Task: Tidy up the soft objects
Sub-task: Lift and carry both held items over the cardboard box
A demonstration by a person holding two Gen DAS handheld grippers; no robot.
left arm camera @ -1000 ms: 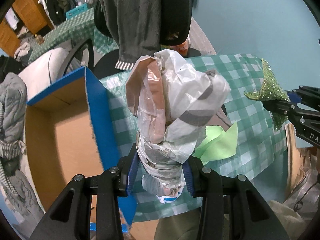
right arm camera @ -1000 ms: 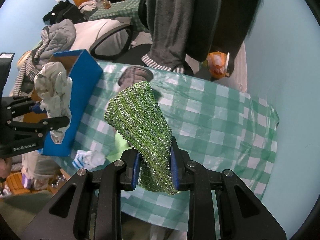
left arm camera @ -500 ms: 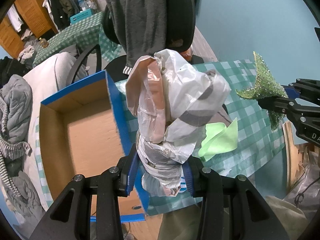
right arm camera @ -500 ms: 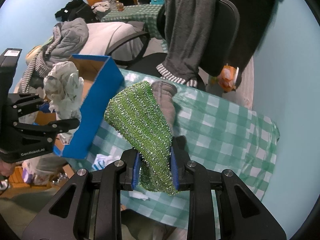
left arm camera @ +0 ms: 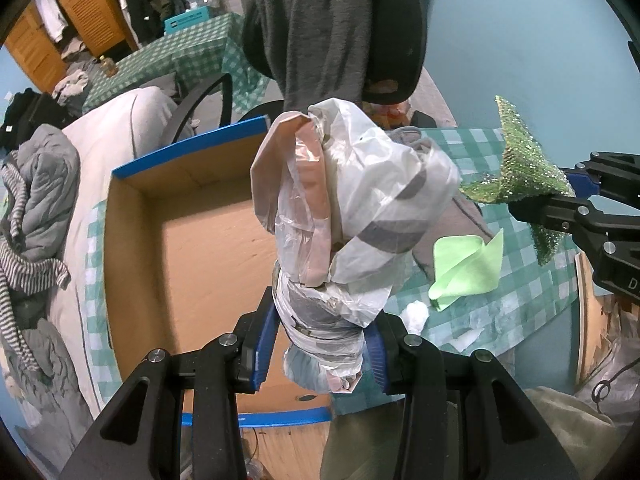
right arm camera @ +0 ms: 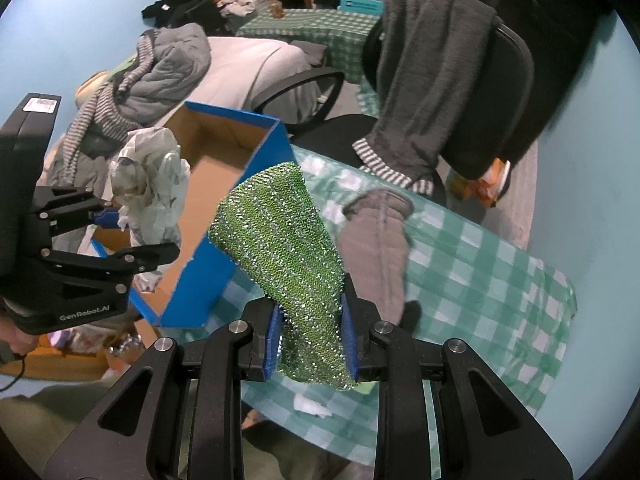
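My left gripper (left arm camera: 320,348) is shut on a crumpled white plastic bag (left arm camera: 352,208) and holds it above the open blue cardboard box (left arm camera: 192,256). The bag also shows in the right wrist view (right arm camera: 150,188), over the box (right arm camera: 236,248). My right gripper (right arm camera: 310,344) is shut on a glittery green cloth (right arm camera: 284,232), held above the checked table (right arm camera: 480,280) to the right of the box. The cloth also shows in the left wrist view (left arm camera: 516,168). A grey cloth (right arm camera: 376,248) and a light green cloth (left arm camera: 468,272) lie on the table.
An office chair (right arm camera: 492,92) with a grey sweater draped over it stands behind the table. A bed with piled clothes (right arm camera: 168,68) lies to the left. Small white scraps (left arm camera: 416,314) lie near the table's front edge.
Both grippers have moved left and risen with their loads. The bag has gone from the box's right wall to over its open inside. The green cloth has come nearer the box.
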